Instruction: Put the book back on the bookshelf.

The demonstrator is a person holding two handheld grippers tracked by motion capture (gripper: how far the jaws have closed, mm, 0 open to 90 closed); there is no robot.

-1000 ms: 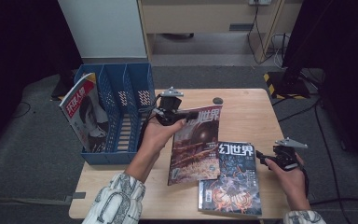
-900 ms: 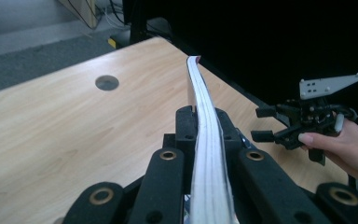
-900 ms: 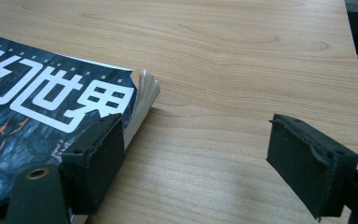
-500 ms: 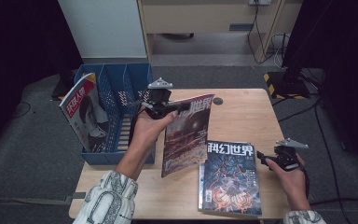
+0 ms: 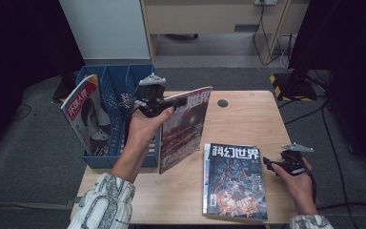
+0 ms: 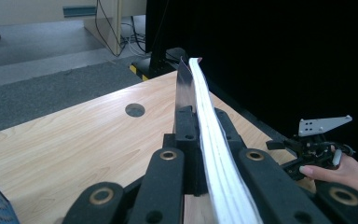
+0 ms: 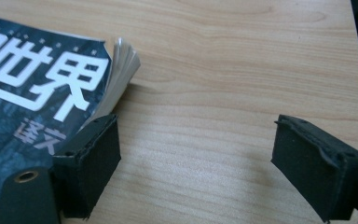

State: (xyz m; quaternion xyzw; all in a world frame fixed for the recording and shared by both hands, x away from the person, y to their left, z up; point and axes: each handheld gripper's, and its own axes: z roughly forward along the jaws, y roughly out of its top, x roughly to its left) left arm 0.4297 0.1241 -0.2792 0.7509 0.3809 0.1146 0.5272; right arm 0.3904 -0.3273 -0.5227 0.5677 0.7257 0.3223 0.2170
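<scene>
My left gripper (image 5: 174,102) is shut on the top edge of a dark-covered magazine (image 5: 185,129), which hangs nearly upright just right of the blue file rack (image 5: 119,83). In the left gripper view the magazine's white page edge (image 6: 204,107) runs between the closed jaws of that gripper (image 6: 198,122). A second magazine (image 5: 233,179) with large white characters lies flat on the table's front right. My right gripper (image 5: 268,162) rests low beside its right edge, open, with bare wood between its jaws (image 7: 196,140). The flat magazine's curled corner (image 7: 121,60) is just by one jaw.
The rack's left slot holds a red-and-white magazine (image 5: 83,114), leaning. The wooden table (image 5: 252,119) has a round cable hole (image 5: 223,103) near its far edge. Dark cabinets and cables stand beyond the table. The right hand and its gripper (image 6: 314,149) appear farther off.
My left gripper has lifted the dark magazine off the table, swung it upright and carried it left toward the rack. The right gripper has stayed put.
</scene>
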